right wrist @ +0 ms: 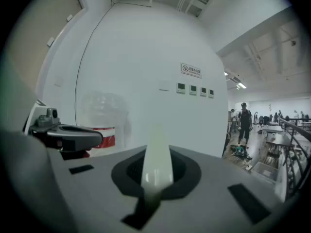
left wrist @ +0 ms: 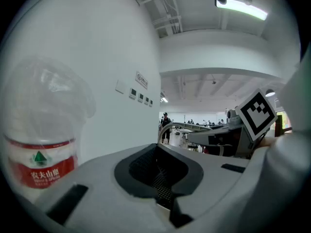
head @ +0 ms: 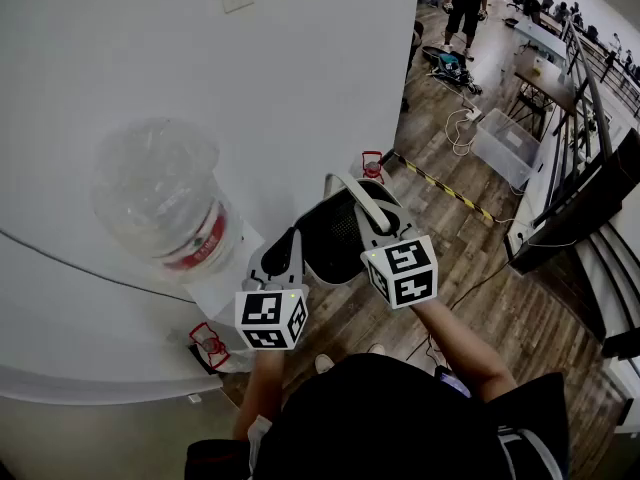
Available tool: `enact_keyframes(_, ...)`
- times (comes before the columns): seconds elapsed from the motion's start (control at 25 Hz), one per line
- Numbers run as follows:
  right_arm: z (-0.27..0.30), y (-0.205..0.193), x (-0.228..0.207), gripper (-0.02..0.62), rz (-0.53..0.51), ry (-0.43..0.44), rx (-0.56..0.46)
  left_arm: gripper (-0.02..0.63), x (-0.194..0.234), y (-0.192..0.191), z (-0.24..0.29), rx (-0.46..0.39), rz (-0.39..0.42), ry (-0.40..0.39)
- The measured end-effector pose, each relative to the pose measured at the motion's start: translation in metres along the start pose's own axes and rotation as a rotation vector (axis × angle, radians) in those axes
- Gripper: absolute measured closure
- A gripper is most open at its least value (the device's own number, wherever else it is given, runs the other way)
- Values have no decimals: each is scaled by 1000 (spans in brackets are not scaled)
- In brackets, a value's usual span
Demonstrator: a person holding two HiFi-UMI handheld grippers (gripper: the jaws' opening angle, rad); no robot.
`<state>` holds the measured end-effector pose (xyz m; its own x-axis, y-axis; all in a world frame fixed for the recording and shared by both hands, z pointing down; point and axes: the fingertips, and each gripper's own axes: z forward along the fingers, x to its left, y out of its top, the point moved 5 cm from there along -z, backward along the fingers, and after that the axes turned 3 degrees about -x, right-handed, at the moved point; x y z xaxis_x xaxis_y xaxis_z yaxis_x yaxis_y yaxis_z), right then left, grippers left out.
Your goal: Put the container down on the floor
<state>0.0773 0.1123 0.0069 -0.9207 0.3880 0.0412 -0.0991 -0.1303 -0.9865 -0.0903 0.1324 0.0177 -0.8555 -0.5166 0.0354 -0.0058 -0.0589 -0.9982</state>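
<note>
A black mesh container (head: 333,236) with a white rim band (head: 362,198) hangs in the air between both grippers, above the wooden floor and close to the white wall. My left gripper (head: 290,246) is shut on its black mesh edge (left wrist: 160,176). My right gripper (head: 374,220) is shut on the white band (right wrist: 157,161), which runs straight out between its jaws. Both grippers point nearly level. In the left gripper view the right gripper (left wrist: 218,136) shows at the right, and the left gripper (right wrist: 73,137) shows at the left of the right gripper view.
A water dispenser with a large clear bottle (head: 160,198) and red taps (head: 210,346) stands at the left by the curved white wall. Beyond are a striped floor strip (head: 450,190), a clear plastic box (head: 508,146), cables, a standing person (head: 465,3) and stairs (head: 610,268).
</note>
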Motion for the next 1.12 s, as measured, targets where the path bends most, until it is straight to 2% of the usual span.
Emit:
enact_keyframes(0.6, -1, -7, -8, 566, 17, 29, -9, 591, -5, -7, 6, 17, -8, 25)
enact_keyframes(1.12, -13, -22, -46, 566, 21, 56, 9, 591, -45, -15, 29, 36, -11, 43)
